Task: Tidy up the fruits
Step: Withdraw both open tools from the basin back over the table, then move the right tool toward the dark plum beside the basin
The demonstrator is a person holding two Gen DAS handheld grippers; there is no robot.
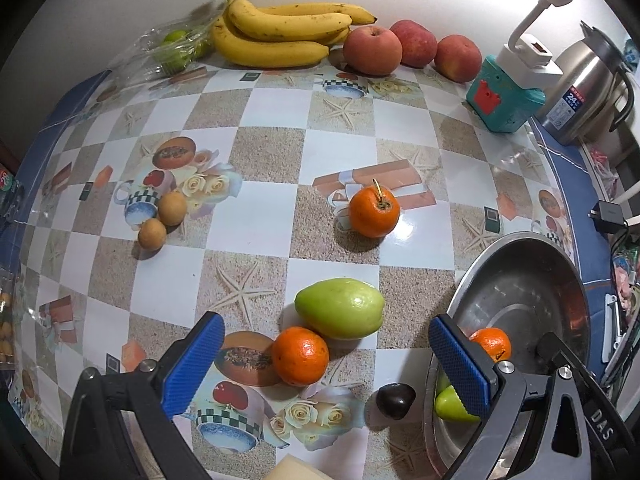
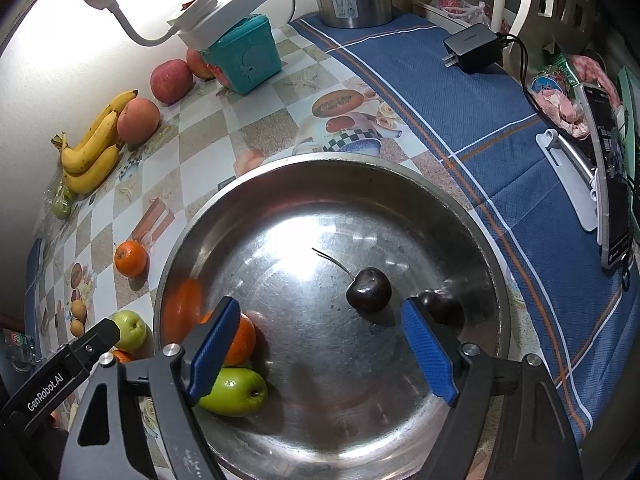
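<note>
Checked oilcloth covers the table [image 1: 264, 240], with a steel bowl [image 2: 472, 240] set on it. Over the bowl the right gripper [image 2: 326, 344] is held with jaws spread wide and empty; a dark cherry [image 2: 368, 290] lies just beyond them, an orange [image 2: 240, 340] and green fruit [image 2: 236, 392] at the near-left wall. The left gripper [image 1: 326, 356] is likewise spread, an orange on the table [image 1: 300, 356] between its fingers, untouched. Farther back, bananas [image 1: 276, 32] and apples [image 1: 372, 50] are ranged along the wall.

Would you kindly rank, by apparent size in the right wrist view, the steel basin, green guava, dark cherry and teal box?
1. Steel basin
2. Teal box and green guava: similar, distances differ, unranked
3. Dark cherry
</note>
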